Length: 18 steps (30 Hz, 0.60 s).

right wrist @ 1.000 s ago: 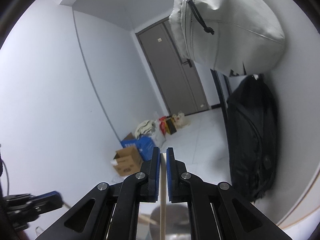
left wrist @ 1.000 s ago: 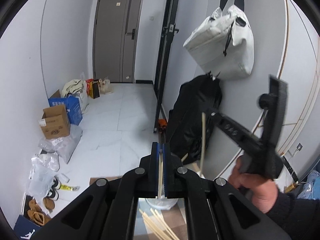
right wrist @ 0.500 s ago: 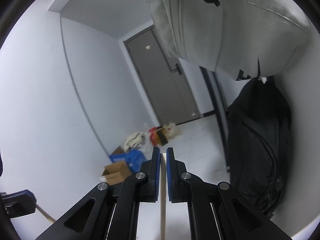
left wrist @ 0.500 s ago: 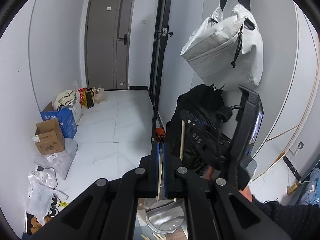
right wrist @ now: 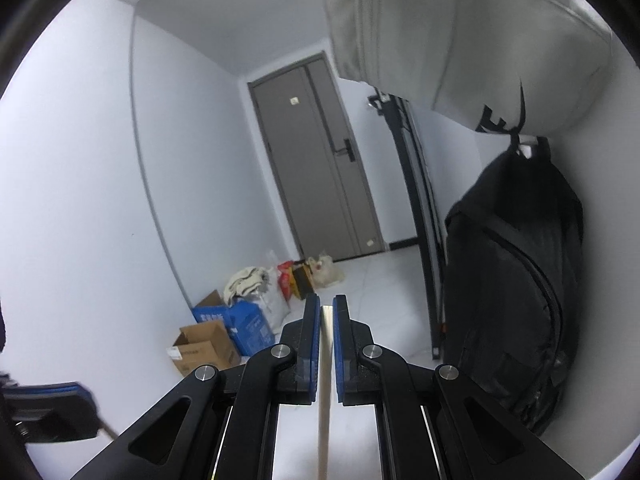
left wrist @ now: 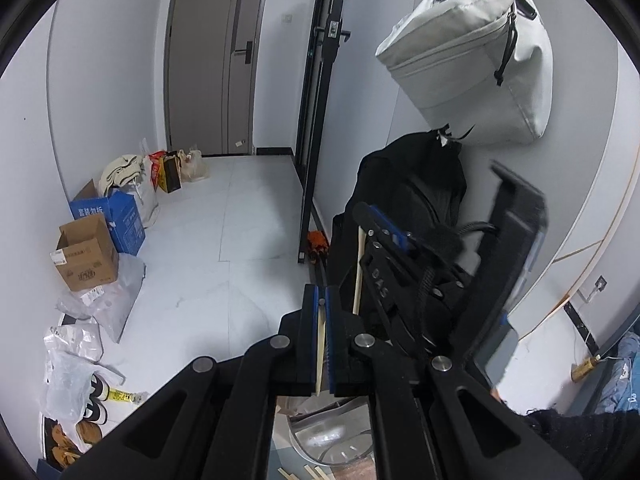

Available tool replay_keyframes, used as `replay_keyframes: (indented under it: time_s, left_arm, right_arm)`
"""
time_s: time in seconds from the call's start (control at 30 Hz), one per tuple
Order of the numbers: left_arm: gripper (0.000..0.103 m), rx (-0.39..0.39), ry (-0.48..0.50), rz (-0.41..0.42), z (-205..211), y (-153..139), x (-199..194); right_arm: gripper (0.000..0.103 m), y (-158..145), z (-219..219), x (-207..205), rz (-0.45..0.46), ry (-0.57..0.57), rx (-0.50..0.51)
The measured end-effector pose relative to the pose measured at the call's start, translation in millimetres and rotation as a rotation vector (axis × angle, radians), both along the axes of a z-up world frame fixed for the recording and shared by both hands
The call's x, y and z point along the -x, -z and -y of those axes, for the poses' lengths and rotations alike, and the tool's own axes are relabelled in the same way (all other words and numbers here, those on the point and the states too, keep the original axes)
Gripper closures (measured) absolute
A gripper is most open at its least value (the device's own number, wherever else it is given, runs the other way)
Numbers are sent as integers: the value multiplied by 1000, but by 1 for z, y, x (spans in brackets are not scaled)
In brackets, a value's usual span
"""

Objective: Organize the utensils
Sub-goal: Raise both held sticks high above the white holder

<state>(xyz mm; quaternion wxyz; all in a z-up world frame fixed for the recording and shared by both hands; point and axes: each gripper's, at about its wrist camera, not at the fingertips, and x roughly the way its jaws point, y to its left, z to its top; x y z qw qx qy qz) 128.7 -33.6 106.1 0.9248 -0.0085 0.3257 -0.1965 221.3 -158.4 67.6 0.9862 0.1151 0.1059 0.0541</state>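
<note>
My left gripper point(left wrist: 321, 300) is shut on a pale wooden chopstick point(left wrist: 320, 344) that runs down between its blue pads. My right gripper point(right wrist: 326, 312) is shut on another wooden chopstick point(right wrist: 325, 392). In the left wrist view the right gripper point(left wrist: 370, 236) is raised close in front, to the right, with its chopstick point(left wrist: 358, 276) hanging down. A shiny metal holder point(left wrist: 332, 440) sits below the left gripper, with loose chopsticks point(left wrist: 312, 470) lying beside it. The left gripper point(right wrist: 52, 408) shows at the lower left of the right wrist view.
A white bag point(left wrist: 472, 60) and a black backpack point(left wrist: 404, 216) hang on the right wall. Cardboard boxes point(left wrist: 86, 256), plastic bags point(left wrist: 76, 364) and shoes lie along the left wall. A grey door point(left wrist: 216, 56) is at the far end of the hallway.
Both grippers have tilted upward, still holding their chopsticks. In the left wrist view the right gripper has swung leftward and closer over the holder.
</note>
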Motion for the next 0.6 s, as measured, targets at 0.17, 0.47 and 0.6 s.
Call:
replay_keyframes:
  time_s: [0.17, 0.47, 0.6]
  left_arm:
    - [103, -8, 9, -9, 4, 2, 2]
    - [103, 33, 55, -65, 4, 17, -3]
    - [101, 47, 85, -119, 8, 20, -9]
  right_arm:
    - [98, 0, -4, 8, 19, -35, 29]
    - [97, 7, 15, 35, -54, -132, 8]
    - [88, 18, 27, 39, -170, -238, -76]
